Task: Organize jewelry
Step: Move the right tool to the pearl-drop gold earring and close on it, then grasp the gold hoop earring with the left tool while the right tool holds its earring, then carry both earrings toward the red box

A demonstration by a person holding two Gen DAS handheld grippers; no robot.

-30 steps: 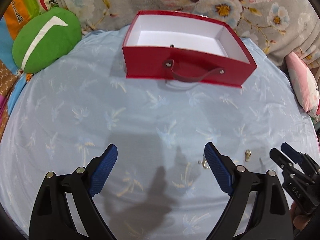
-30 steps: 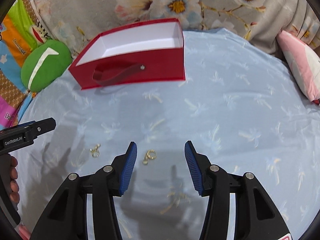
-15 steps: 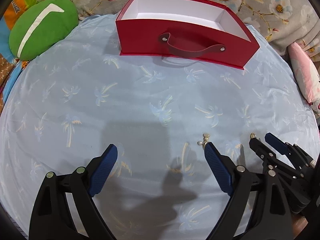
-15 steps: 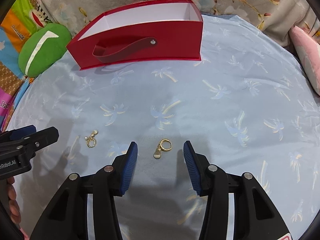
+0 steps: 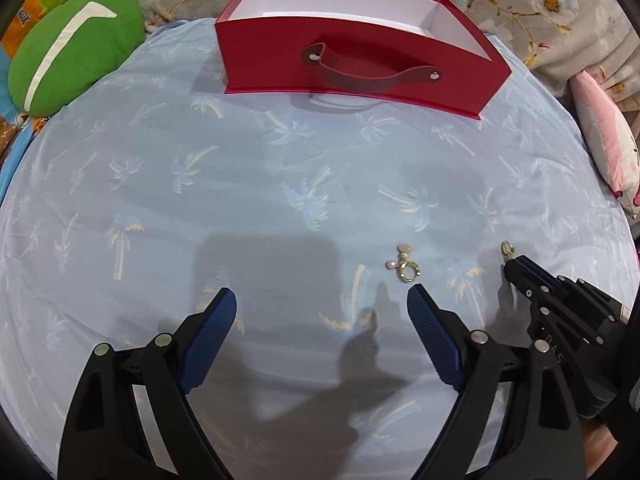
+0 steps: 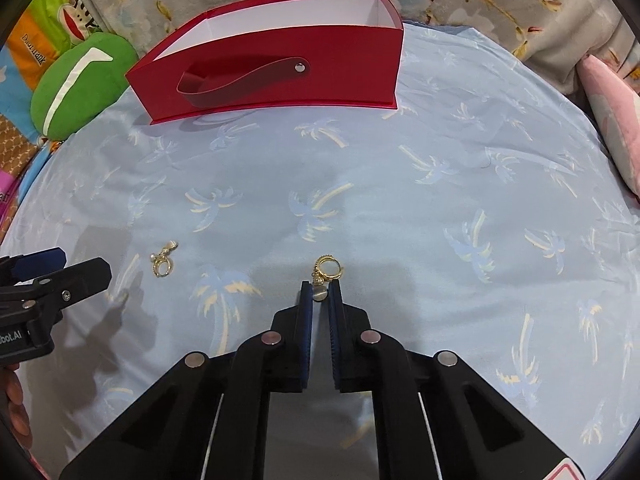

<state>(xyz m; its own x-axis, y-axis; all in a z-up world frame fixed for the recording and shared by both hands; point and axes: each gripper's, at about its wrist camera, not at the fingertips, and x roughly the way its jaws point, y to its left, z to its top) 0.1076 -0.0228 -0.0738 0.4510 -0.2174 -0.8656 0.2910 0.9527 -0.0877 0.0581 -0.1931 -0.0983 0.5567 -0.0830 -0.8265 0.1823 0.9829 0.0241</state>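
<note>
**A:** What's the step in hand, and how would you do it well?

**B:** The pick-up of the small gold hoop earring with a round dangling charm [image 6: 326, 276], low in the middle of the right wrist view. The right gripper [image 6: 320, 294] has just been closing, and its blue ribbed pads now stand nearly together with the charm pinched between the tips; the hoop pokes out beyond them. That is a slim hold on a tiny piece, so I'd lift straight up and slowly off the pale blue palm-print cloth [image 6: 460, 200], and check that the hoop hangs free before carrying it.

**A:** Where should it go?

**B:** I'd judge the open red cardboard box with a white lining and a strap handle [image 6: 280, 76], at the top centre of that view, well apart from the earring. Hold the tips over the opening before letting go, since the piece could bounce off the rim.

**A:** And the other hand?

**B:** The left gripper [image 5: 322, 304] has its jaws wide apart and nothing between them, at the bottom of the left wrist view. The second gold hoop earring with small pearl beads [image 5: 406, 266] lies on the cloth just beyond its right-hand pad, right of centre. It would need to shift toward that side to straddle it.

**A:** How do the earrings look?

**B:** Shiny and thin, each a small ring with a dangle. They lie flat on soft fabric, so the pads may snag cloth along with metal. Whether anything is already in the box I cannot tell.
</note>
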